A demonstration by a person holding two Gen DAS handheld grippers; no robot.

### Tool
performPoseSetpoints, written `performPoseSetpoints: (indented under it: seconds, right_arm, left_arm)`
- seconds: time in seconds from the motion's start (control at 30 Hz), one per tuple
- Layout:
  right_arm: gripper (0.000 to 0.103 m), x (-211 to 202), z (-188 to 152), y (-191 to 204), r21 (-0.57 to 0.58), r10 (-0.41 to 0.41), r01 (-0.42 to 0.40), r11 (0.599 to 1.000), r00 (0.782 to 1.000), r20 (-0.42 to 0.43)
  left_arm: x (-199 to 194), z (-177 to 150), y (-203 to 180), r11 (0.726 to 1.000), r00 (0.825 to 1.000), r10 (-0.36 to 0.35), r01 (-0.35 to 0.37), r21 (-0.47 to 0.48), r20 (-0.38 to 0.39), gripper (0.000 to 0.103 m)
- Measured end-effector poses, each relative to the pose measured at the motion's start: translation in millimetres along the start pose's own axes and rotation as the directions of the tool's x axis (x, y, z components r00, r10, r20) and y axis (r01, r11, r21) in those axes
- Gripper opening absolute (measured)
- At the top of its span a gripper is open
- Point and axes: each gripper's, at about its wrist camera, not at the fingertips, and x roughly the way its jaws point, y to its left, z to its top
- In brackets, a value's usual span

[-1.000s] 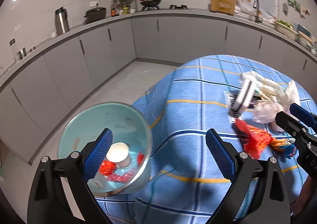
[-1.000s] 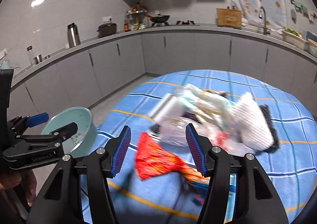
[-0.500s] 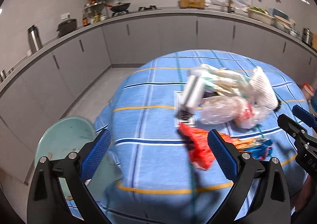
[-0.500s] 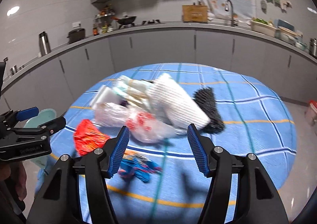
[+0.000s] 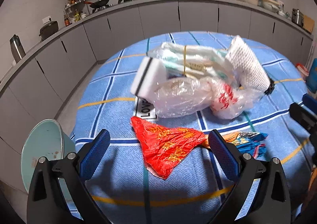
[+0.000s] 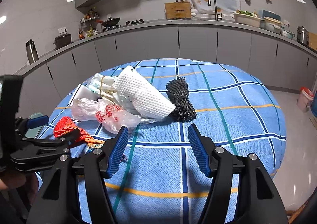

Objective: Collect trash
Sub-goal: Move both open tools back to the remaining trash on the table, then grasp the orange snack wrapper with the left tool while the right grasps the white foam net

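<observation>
The crumpled red plastic wrapper (image 5: 168,148) on the blue checked tabletop (image 6: 227,124), just ahead of the empty, wide-apart left gripper (image 5: 158,154), looks light, soft and probably slippery, best pinched at a raised fold; the right gripper (image 6: 158,150) also gapes empty.

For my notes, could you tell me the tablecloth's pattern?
Blue plaid tablecloth; clearest in right wrist view.

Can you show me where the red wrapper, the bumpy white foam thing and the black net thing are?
red wrapper (image 5: 168,144): left wrist view, middle of its crinkled sheet.
white foam sleeve (image 6: 142,95): right wrist view, middle of its dimpled side.
black foam net (image 6: 180,101): right wrist view, its narrow middle.
</observation>
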Motion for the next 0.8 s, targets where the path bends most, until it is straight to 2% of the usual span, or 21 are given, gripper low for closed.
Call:
performPoseSetpoints:
  seconds: [0.1, 0.2, 0.3, 0.37, 0.47, 0.5, 0.63, 0.8]
  right_arm:
    - [0.063, 2, -1, -1, 0.006, 0.000, 0.000, 1.000, 1.000, -0.005]
    - [0.063, 3, -3, -3, 0.013, -0.001, 0.001, 1.000, 1.000, -0.008]
    - [0.063, 3, -3, -2, 0.015, 0.001, -0.001, 1.000, 1.000, -0.010]
    - [0.065, 3, -4, -1, 0.013, 0.001, -0.001, 1.000, 1.000, -0.010]
    - [0.065, 3, -3, 0, 0.011, 0.003, -0.003, 1.000, 1.000, -0.010]
    - [0.065, 3, -2, 1, 0.010, 0.002, -0.002, 1.000, 1.000, -0.009]
    - [0.065, 3, 0, 3, 0.010, -0.001, 0.001, 1.000, 1.000, -0.006]
    - [0.065, 6, 4, 5, 0.006, -0.001, 0.001, 1.000, 1.000, -0.003]
  left_arm:
    - [6, -2, -1, 1.000, 1.000, -0.013, 0.013, 0.002, -0.016, 0.095]
    - [8, -5, -2, 0.999, 0.999, -0.038, 0.038, 0.008, -0.036, 0.070]
    - [5, -9, -2, 0.998, 0.997, -0.062, 0.063, 0.015, -0.042, 0.050]
    - [1, -13, -3, 0.998, 0.997, -0.063, 0.064, 0.022, -0.038, 0.046]
    - [-8, -16, -1, 0.997, 0.997, -0.071, 0.072, 0.019, -0.022, 0.034]
    - [-10, -16, 1, 0.997, 0.997, -0.069, 0.070, 0.017, -0.019, 0.027]
    - [-29, -14, 9, 0.996, 0.996, -0.088, 0.088, 0.009, 0.008, 0.021]
    - [-59, -11, 20, 0.995, 0.994, -0.097, 0.097, 0.009, 0.056, 0.021]
